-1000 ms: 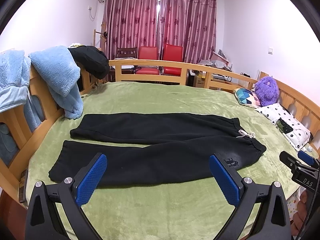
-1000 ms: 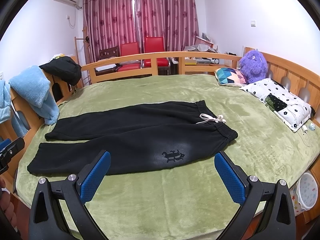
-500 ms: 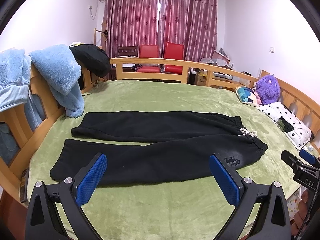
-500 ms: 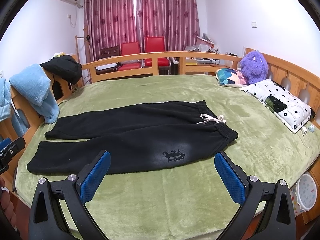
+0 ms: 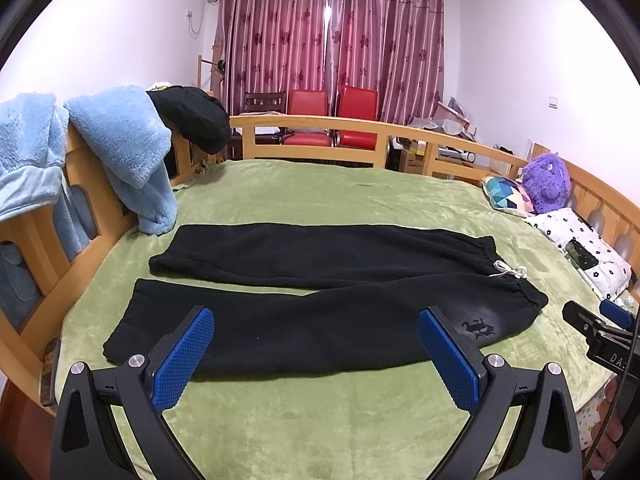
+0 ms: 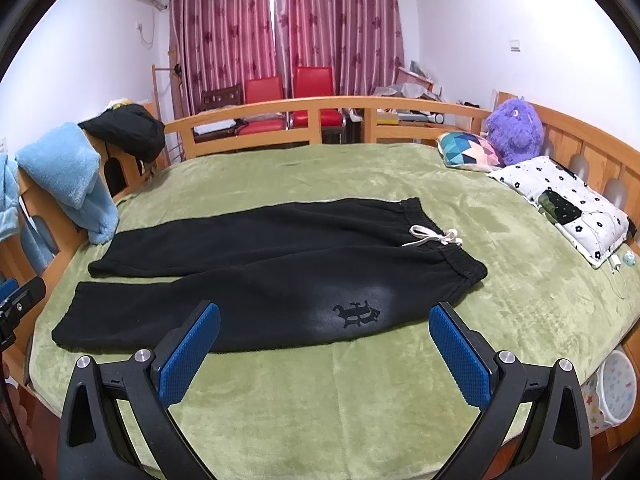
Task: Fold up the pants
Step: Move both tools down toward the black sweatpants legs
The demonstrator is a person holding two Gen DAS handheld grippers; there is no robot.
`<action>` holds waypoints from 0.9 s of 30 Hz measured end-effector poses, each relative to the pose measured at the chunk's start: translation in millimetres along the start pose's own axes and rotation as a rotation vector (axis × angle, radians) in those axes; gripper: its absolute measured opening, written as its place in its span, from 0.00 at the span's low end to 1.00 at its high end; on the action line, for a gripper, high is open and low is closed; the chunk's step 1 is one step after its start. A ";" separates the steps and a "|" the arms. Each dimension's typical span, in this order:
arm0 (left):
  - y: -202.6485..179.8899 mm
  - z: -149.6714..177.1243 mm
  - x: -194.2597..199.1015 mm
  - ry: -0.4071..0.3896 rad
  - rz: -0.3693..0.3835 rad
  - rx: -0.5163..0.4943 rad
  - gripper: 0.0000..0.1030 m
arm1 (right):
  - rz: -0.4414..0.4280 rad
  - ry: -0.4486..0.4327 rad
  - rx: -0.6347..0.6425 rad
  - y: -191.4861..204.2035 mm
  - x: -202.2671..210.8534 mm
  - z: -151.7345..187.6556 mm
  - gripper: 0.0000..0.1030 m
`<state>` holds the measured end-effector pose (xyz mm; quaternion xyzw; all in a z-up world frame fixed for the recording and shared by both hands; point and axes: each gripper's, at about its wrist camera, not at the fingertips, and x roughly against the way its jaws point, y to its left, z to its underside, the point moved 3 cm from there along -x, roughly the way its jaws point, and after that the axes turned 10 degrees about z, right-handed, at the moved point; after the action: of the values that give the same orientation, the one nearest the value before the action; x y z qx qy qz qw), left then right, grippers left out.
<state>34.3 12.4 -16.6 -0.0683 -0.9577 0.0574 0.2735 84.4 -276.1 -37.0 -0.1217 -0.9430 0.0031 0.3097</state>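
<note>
While both tools hang over the near edge of the bed (image 5: 320,420), we note the black pants (image 5: 320,296) lying flat and unfolded on the green blanket (image 6: 320,400), waistband to the right, leg ends to the left. The two legs lie side by side, slightly parted toward the cuffs. A white drawstring (image 6: 434,237) rests tied at the waistband, and a dark emblem (image 6: 356,314) shows on the nearer leg, close to the hip.

We record the left hand-held gripper (image 5: 316,354) as released: blue pads spread wide, nothing between them, above the near leg and not touching it. The right hand-held gripper (image 6: 324,350) is likewise released, pads wide apart, framing the emblem area without contact. In the left wrist view, the right tool's body appears at the right edge.

Surroundings: blue towels (image 5: 120,140) draped on the wooden bed rail (image 5: 320,124) at left, a purple plush toy (image 6: 514,130) and pillows (image 6: 560,196) at right, red chairs (image 6: 288,92) before the curtains (image 6: 280,28).
</note>
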 end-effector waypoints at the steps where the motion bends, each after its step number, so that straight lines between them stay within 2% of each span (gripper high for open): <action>1: 2.7 0.8 -5.4 0.009 -0.008 0.003 1.00 | -0.002 0.006 0.010 2.9 -5.1 0.0 0.99; 6: 23.6 12.5 -33.7 0.021 -0.064 0.038 1.00 | -0.005 0.019 0.046 16.0 -31.4 6.7 0.99; 11: 57.0 36.4 -80.1 0.128 -0.038 0.105 1.00 | -0.014 0.050 0.073 25.2 -74.0 20.1 0.99; 19: 110.4 79.9 -133.0 0.273 -0.093 0.186 0.99 | 0.040 0.169 0.076 26.9 -144.1 53.3 0.85; 21: 122.8 90.0 -142.8 0.314 -0.097 0.206 0.99 | 0.022 0.229 0.052 24.0 -162.8 62.8 0.76; 27: 149.9 110.9 -160.5 0.370 -0.109 0.269 0.99 | 0.044 0.311 0.012 9.8 -203.2 81.3 0.73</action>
<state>125.2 125.9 -215.1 0.0111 -0.8773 0.1564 0.4537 197.2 -307.9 -222.0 -0.1393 -0.8809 -0.0036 0.4524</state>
